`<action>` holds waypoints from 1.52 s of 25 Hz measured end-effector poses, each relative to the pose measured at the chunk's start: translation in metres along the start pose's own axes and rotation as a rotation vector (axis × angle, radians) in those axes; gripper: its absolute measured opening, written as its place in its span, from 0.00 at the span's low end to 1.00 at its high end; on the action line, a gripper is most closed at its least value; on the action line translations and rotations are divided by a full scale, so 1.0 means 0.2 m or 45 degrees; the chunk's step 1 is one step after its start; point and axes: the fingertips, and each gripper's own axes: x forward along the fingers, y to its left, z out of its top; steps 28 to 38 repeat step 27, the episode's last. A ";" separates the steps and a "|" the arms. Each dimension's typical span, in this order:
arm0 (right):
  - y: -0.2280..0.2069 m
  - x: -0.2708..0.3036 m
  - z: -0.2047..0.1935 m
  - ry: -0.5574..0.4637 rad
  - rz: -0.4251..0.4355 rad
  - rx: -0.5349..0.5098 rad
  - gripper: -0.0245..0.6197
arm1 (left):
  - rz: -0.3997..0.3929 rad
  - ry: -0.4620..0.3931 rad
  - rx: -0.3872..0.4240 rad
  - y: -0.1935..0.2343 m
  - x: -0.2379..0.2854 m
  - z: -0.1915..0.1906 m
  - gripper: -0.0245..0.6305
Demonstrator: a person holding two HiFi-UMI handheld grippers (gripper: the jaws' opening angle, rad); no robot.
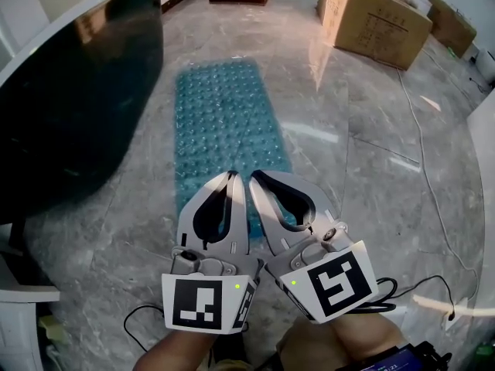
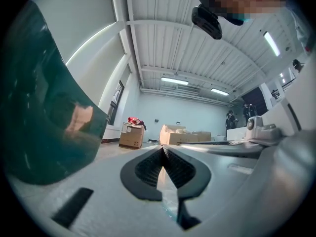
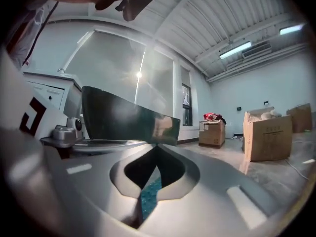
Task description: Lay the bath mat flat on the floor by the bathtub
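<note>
On the grey marble floor (image 1: 371,168), spread flat just beside the dark bathtub (image 1: 69,99): the teal bath mat (image 1: 224,114). Low over its near end, left gripper (image 1: 232,176) and right gripper (image 1: 254,176), both clenched, empty. Farther off, cardboard boxes (image 1: 375,18).

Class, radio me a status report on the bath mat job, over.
Left gripper and right gripper shut, empty. Bath mat flat beside bathtub. Cardboard boxes off the mat.

The near end of the bath mat (image 1: 224,130) is covered by the left gripper (image 1: 230,176) and right gripper (image 1: 253,176), so its edge can't really be made out. The bathtub (image 1: 69,107) gets cut off at the left edge, and the print on the cardboard box (image 1: 371,18) is too small to be read.
</note>
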 end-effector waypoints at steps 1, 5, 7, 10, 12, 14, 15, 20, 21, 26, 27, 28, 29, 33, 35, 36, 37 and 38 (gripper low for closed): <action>0.00 0.00 0.00 0.002 -0.003 -0.004 0.05 | 0.004 -0.001 0.000 0.00 0.00 0.00 0.04; -0.02 -0.02 -0.02 0.010 -0.022 -0.002 0.05 | 0.019 -0.026 0.034 0.00 -0.01 0.02 0.04; -0.02 -0.01 -0.03 0.011 -0.027 0.004 0.05 | 0.017 -0.028 0.047 0.00 -0.01 0.02 0.04; -0.02 0.01 -0.03 0.013 -0.023 0.003 0.05 | 0.010 -0.021 0.052 -0.01 0.00 0.01 0.04; -0.02 0.02 -0.04 0.015 -0.019 0.000 0.05 | 0.014 -0.015 0.048 0.00 0.00 0.00 0.04; -0.02 0.02 -0.04 0.020 -0.019 0.002 0.05 | 0.018 -0.012 0.046 0.01 0.01 -0.01 0.04; -0.02 0.02 -0.04 0.022 -0.019 0.002 0.05 | 0.018 -0.013 0.047 0.01 0.01 -0.01 0.04; -0.02 0.04 -0.03 0.004 -0.028 0.009 0.05 | 0.012 -0.013 0.053 0.01 0.00 0.00 0.04; -0.02 0.03 -0.03 0.009 -0.028 0.007 0.05 | 0.012 -0.013 0.052 0.01 0.00 0.00 0.04; -0.03 0.04 -0.05 0.024 -0.029 -0.004 0.05 | 0.024 -0.025 0.024 0.01 0.01 0.00 0.04; -0.03 0.04 -0.05 0.026 -0.030 -0.004 0.05 | 0.031 -0.030 0.009 0.01 0.02 0.01 0.04; -0.03 0.04 -0.05 0.026 -0.030 -0.004 0.05 | 0.031 -0.030 0.009 0.01 0.02 0.01 0.04; -0.03 0.04 -0.05 0.026 -0.030 -0.004 0.05 | 0.031 -0.030 0.009 0.01 0.02 0.01 0.04; -0.03 0.04 -0.05 0.026 -0.030 -0.004 0.05 | 0.031 -0.030 0.009 0.01 0.02 0.01 0.04; -0.03 0.04 -0.05 0.026 -0.030 -0.004 0.05 | 0.031 -0.030 0.009 0.01 0.02 0.01 0.04; -0.03 0.04 -0.05 0.026 -0.030 -0.004 0.05 | 0.031 -0.030 0.009 0.01 0.02 0.01 0.04; -0.03 0.04 -0.05 0.026 -0.030 -0.004 0.05 | 0.031 -0.030 0.009 0.01 0.02 0.01 0.04; -0.03 0.04 -0.05 0.026 -0.030 -0.004 0.05 | 0.031 -0.030 0.009 0.01 0.02 0.01 0.04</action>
